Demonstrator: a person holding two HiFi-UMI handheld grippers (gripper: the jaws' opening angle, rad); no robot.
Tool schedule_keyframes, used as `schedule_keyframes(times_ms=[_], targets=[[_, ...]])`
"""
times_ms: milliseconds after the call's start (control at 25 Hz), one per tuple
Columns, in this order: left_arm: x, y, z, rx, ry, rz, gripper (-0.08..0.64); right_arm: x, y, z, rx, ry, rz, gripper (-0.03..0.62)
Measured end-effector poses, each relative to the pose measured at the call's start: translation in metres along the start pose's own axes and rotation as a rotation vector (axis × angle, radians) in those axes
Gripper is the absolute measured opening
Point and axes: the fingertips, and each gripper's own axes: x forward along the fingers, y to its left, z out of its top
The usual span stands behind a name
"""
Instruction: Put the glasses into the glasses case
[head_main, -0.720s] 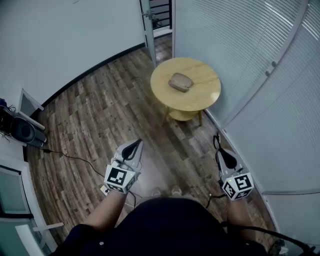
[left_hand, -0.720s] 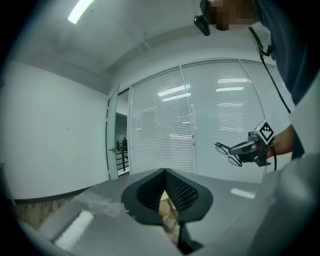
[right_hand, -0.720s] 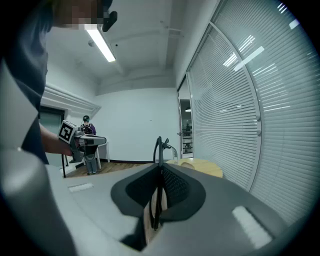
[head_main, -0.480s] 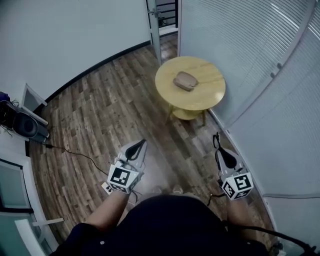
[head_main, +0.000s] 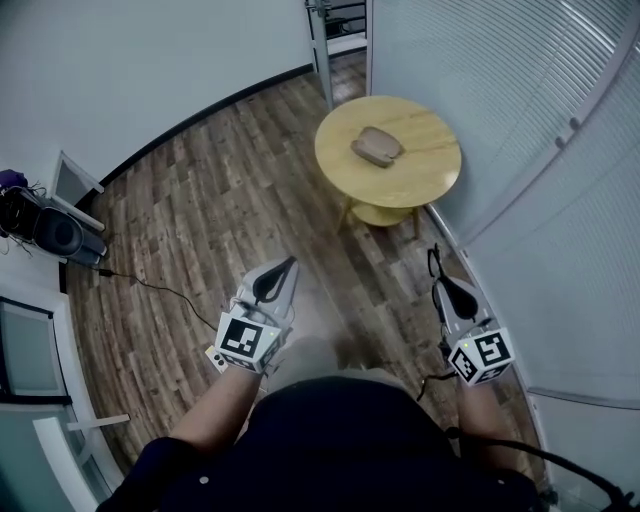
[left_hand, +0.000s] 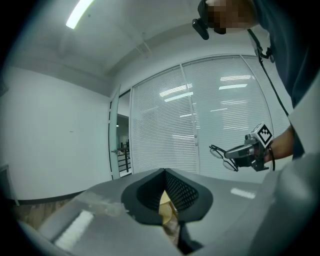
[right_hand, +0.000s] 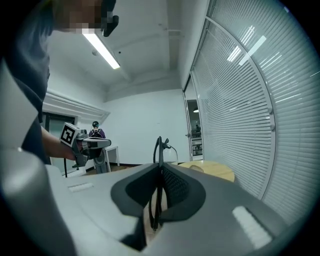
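A brown glasses case (head_main: 377, 146) lies shut on a round wooden table (head_main: 420, 175) well ahead of me. My right gripper (head_main: 445, 287) is shut on black-framed glasses (head_main: 436, 265), which stick out past its tips. In the right gripper view the glasses (right_hand: 160, 146) stand edge-on between the closed jaws of the right gripper (right_hand: 160, 169), with the table (right_hand: 220, 171) beyond. My left gripper (head_main: 289, 264) is shut with nothing in it; in its own view the left gripper (left_hand: 164, 171) points level, and the right gripper with the glasses (left_hand: 220, 150) shows at the right.
A wall of white blinds (head_main: 560, 200) curves along the right. A doorway (head_main: 340, 20) opens behind the table. A black speaker (head_main: 55, 235) and a cable (head_main: 150, 290) lie on the wooden floor at the left. Another person (right_hand: 96, 131) stands far off.
The table and case have drawn a little nearer and shifted right in the head view. A grey trouser leg has come forward between the grippers. Both grippers keep their pose.
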Motion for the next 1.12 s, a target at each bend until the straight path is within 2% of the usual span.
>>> schedule_keyframes(times_ms=[240,360,480,600,720,800,880,1000,1120], targets=[[0.014,0.018,-0.014,-0.009,-0.002,0.013,0.0,0.025,-0.008,0.002,0.012,-0.006,0.005,0.029],[0.043,0.045,-0.02,0.01,0.004,-0.001,0.0,0.056,-0.025,-0.002,0.036,-0.001,-0.014,0.029],[0.068,0.079,-0.016,-0.031,-0.007,0.012,0.0,0.088,-0.035,0.005,0.059,0.007,-0.028,0.029],[0.096,0.105,-0.014,-0.036,-0.017,-0.008,0.0,0.115,-0.043,0.018,0.037,0.014,-0.039,0.029],[0.134,0.137,-0.004,-0.046,-0.066,-0.013,0.0,0.152,-0.058,0.025,0.029,0.023,-0.062,0.029],[0.154,0.155,-0.007,-0.051,-0.062,-0.033,0.0,0.176,-0.063,0.024,0.037,0.045,-0.073,0.029],[0.168,0.172,-0.011,-0.046,-0.053,-0.047,0.0,0.196,-0.067,0.025,0.036,0.062,-0.086,0.029],[0.182,0.19,-0.006,-0.036,-0.114,-0.062,0.0,0.219,-0.074,0.033,0.019,0.063,-0.11,0.029],[0.2,0.206,-0.012,-0.043,-0.106,-0.099,0.0,0.24,-0.081,0.043,0.007,0.058,-0.135,0.029]])
